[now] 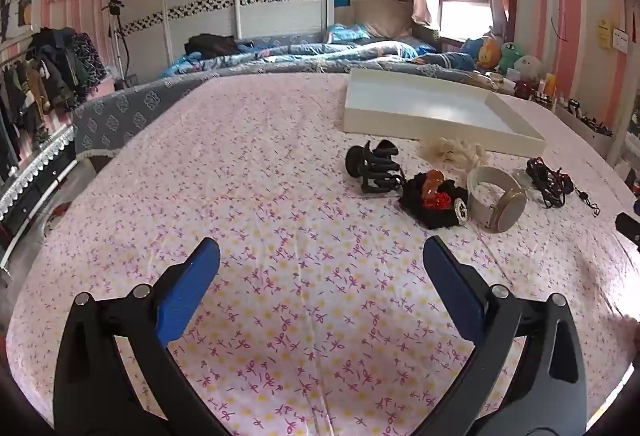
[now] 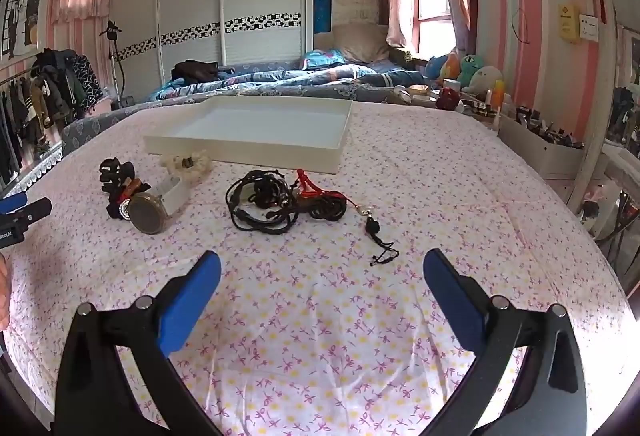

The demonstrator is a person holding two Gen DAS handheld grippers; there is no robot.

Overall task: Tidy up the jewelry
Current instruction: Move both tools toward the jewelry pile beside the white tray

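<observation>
The left gripper is hovering with its blue-padded jaws spread wide apart, nothing between them, over bare pink-flowered cloth covering the bench. The right gripper is likewise holding its jaws wide apart and empty over the same cloth.

Ahead and right of the left jaws, the jewelry is lying in a loose row: a black plastic claw hair clip, a black fabric scrunchie with red and amber trim just beside it, and a white-strapped watch with a round brass-coloured face touching the scrunchie. A cream fluffy hair tie is sitting behind them, near the front wall of the shallow white rectangular tray.

Ahead of the right jaws, a tangle of black and red cords is lying well apart from the watch, its small black tassel end trailing toward the right finger. The tray's near wall is standing just beyond the cords.

Open cloth is stretching wide to the left of the clip and right of the cords, up to the bench edges. Small white lettering on the left gripper's body, at the right view's left edge, is too cut off to read.
</observation>
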